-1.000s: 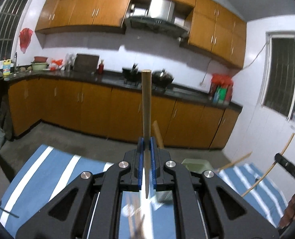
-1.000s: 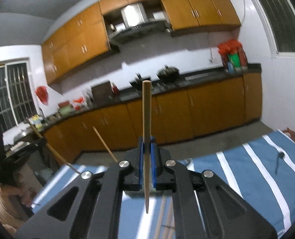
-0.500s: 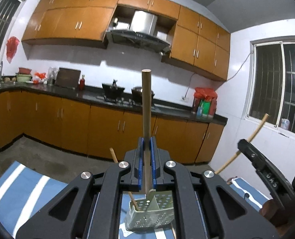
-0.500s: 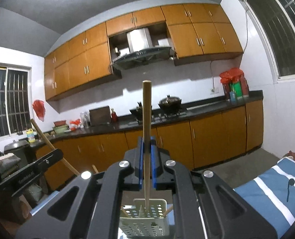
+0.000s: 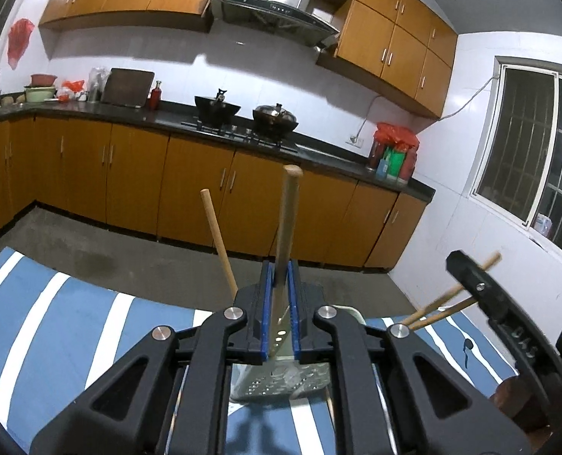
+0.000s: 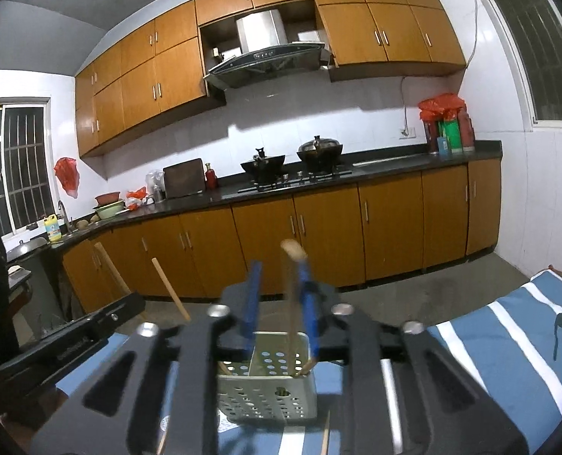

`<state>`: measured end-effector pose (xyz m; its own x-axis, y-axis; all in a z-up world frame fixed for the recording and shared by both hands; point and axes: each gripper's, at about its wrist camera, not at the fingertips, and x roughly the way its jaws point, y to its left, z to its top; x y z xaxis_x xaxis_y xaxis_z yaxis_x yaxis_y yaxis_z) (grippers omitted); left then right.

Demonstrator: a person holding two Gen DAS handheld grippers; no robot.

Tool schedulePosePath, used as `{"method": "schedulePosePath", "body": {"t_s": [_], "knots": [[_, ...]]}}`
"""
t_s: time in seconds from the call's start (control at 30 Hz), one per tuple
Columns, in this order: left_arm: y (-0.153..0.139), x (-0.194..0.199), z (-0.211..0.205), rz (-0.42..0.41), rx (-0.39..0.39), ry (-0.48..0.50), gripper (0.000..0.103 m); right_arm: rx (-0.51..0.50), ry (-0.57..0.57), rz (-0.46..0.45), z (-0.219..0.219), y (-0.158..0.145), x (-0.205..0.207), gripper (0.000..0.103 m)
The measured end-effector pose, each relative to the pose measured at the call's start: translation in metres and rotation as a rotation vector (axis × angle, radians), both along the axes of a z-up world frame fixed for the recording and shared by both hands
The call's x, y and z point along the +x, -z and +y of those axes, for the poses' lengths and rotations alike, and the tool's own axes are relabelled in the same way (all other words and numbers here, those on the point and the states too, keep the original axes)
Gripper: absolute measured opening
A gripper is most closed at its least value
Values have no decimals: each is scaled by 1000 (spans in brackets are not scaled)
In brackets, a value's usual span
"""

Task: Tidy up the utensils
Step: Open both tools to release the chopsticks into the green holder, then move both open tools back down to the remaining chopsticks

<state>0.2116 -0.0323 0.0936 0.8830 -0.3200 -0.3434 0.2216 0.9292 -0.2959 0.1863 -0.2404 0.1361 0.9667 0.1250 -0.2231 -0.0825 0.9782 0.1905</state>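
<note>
The left gripper (image 5: pixel 281 313) pinches a light, stiff, smooth wooden chopstick (image 5: pixel 287 227) low on its shaft above the perforated holder (image 6: pixel 269 383) on the striped table (image 6: pixel 516 345), while the right gripper (image 6: pixel 279 303), its jaws just opening, frees another chopstick (image 6: pixel 291 295) into it.

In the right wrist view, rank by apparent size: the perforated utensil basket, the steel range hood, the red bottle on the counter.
1. Steel range hood.
2. Perforated grey-green utensil basket, though it is far nearer the camera, so true size is unsure.
3. Small red bottle, clearly smallest.
</note>
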Motion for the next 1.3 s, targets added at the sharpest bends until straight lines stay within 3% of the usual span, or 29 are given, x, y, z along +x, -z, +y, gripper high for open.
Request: {"method": "schedulePosePath", "body": {"t_s": [0.13,0.3,0.43,0.57,0.63,0.73,0.83,1.03,1.17,1.3], "knots": [[-9,-6,4,-17,-8,-19,42,3,11,-26,-5,-8,-18,36],[-20,-25,18,-58,-17,-38,49,32,77,-37,-29,-10,-49,44],[-18,-46,38,-80,-17,-83,55,48,151,16,-55,11,-68,46],[6,-62,57,-25,42,-159,56,32,179,192,-74,60,-68,46],[31,-65,65,55,94,-196,56,20,167,307,-74,91,-63,45],[68,-67,77,175,126,-212,55,24,87,487,-68,140,-60,33],[102,-70,83,286,139,-207,48,4,22,588,-54,169,-63,25],[137,-78,73,395,180,-150,44,-48,-6,664,-28,193,-65,22],[145,-80,62,410,211,-118,44,-123,26,665,-23,190,-64,8],[152,-82,56,437,182,-79,43,-90,90,665,-39,191,-64,8]]}}
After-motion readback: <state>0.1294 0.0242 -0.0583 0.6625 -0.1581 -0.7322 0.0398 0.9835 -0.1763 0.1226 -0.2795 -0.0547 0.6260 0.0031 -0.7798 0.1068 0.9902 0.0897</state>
